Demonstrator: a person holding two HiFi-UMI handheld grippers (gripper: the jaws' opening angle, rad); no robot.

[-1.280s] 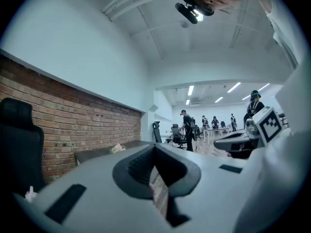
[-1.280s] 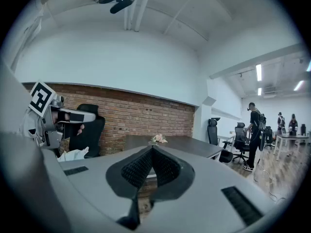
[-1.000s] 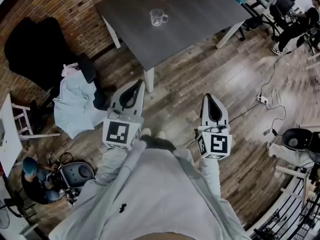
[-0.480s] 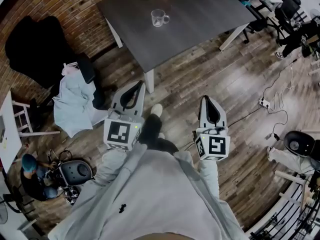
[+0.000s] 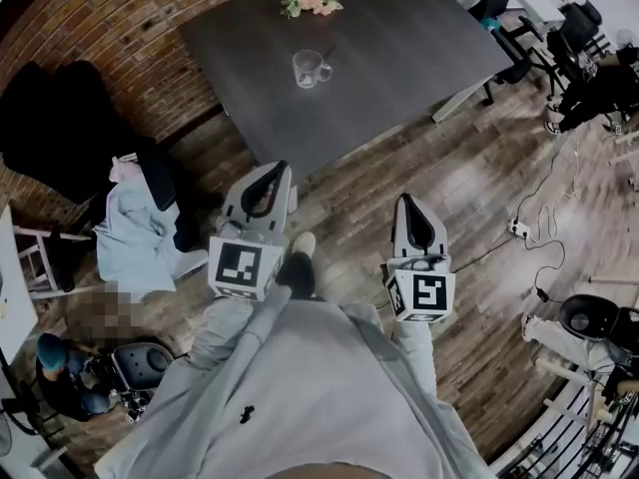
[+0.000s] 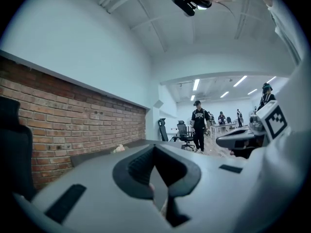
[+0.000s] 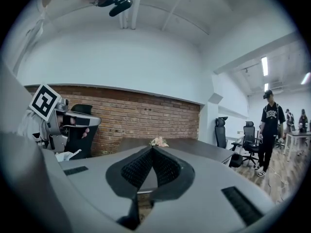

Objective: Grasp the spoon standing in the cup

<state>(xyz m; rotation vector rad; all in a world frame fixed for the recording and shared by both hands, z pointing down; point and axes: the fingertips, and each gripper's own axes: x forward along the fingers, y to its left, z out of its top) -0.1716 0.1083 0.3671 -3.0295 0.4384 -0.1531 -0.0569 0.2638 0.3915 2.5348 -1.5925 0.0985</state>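
A clear glass cup [image 5: 310, 68] stands on the dark grey table [image 5: 399, 28], ahead of me across the wooden floor. The spoon in it is too small to make out; a thin dark line shows at its right rim. Both grippers are held in front of my body, well short of the table. My left gripper [image 5: 278, 167] points toward the table's near corner, jaws together with nothing between them. My right gripper [image 5: 406, 199] is level with it to the right, also shut and empty. The cup is hidden in both gripper views; only the table [image 7: 194, 147] and flowers [image 7: 158, 141] show.
A small bunch of pink flowers [image 5: 312, 0] lies at the table's far edge. A black chair [image 5: 50, 118] and a pale cloth [image 5: 135, 238] sit by the brick wall at left. Cables and a power strip [image 5: 519, 230] lie on the floor at right. A person [image 6: 199, 125] stands in the distance.
The table and cup have slid lower and left in the head view as I step toward them. Both grippers stay shut and keep their place before my body.
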